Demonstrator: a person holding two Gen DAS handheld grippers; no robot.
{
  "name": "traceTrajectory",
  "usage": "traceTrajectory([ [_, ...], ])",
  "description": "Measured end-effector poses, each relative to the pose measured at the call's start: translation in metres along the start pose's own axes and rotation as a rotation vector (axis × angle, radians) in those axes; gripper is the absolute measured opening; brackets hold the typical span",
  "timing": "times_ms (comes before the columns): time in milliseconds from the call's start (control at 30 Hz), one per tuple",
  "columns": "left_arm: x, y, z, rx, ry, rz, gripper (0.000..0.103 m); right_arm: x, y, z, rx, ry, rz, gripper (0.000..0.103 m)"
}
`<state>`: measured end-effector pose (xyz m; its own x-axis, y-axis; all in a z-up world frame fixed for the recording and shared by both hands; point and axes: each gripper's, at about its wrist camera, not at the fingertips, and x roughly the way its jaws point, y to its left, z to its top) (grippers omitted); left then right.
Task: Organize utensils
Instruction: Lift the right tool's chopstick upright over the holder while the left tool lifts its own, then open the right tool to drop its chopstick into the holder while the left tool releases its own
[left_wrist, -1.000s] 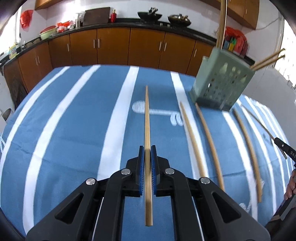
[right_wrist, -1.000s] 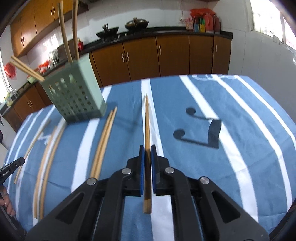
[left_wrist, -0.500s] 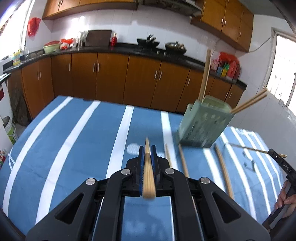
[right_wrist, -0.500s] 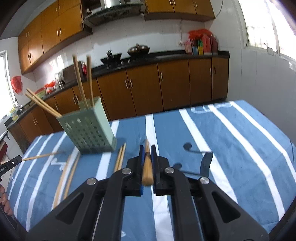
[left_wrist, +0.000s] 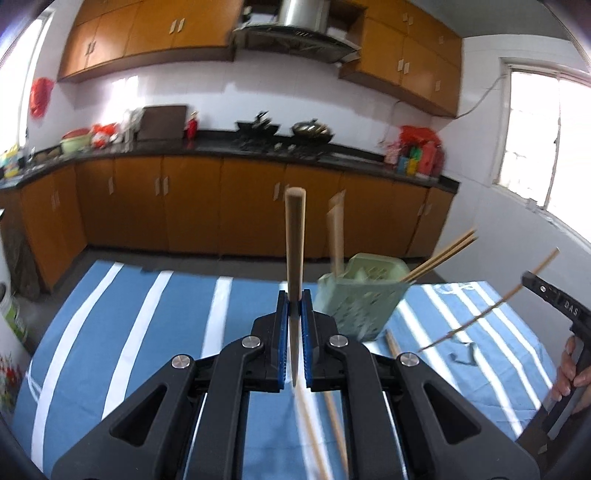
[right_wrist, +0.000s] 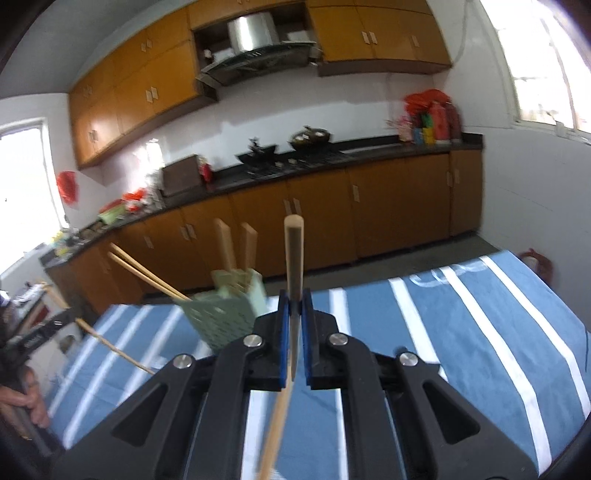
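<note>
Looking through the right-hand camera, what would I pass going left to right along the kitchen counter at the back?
Red bag on the wall → dark box → black wok → second pan → colourful packets.

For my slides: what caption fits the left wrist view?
Left gripper clamps a bamboo chopstick above the striped tablecloth, beside the green utensil holder.

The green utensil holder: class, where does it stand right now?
In the left wrist view, the green utensil holder stands on the striped tablecloth, just right of the left gripper.
</note>
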<state>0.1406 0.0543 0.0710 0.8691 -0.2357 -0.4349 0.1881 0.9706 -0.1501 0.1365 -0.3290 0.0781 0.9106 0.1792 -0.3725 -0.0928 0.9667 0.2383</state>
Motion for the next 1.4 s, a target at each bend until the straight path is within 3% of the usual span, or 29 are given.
traceTrajectory([
  [233, -0.016, -0.03, 0.041, 0.036, -0.124, -0.057, 0.007, -0.025, 0.032, 0.043, -0.026, -0.101, 0.124, 0.008],
  [400, -0.009, -0.04, 0.069, -0.01, -0.221, -0.053, 0.007, -0.02, 0.052, 0.062, -0.046, -0.205, 0.087, 0.008],
  [567, 0.014, -0.038, 0.081, -0.09, -0.26, -0.036, 0.007, 0.016, 0.056, 0.064, -0.061, -0.193, 0.038, 0.008],
  [967, 0.067, -0.04, 0.06, -0.096, -0.206, -0.013, 0.007, 0.087, 0.046, 0.051, -0.048, -0.063, 0.028, 0.008],
  [1233, 0.088, -0.038, 0.051, -0.096, -0.125, -0.023, 0.007, 0.098, 0.043, 0.041, -0.031, -0.035, 0.029, 0.009],
  [1400, 0.083, -0.037, 0.052, -0.103, -0.119, -0.027, 0.008, 0.094, 0.041, 0.044, -0.022, -0.042, 0.022, 0.016],
])
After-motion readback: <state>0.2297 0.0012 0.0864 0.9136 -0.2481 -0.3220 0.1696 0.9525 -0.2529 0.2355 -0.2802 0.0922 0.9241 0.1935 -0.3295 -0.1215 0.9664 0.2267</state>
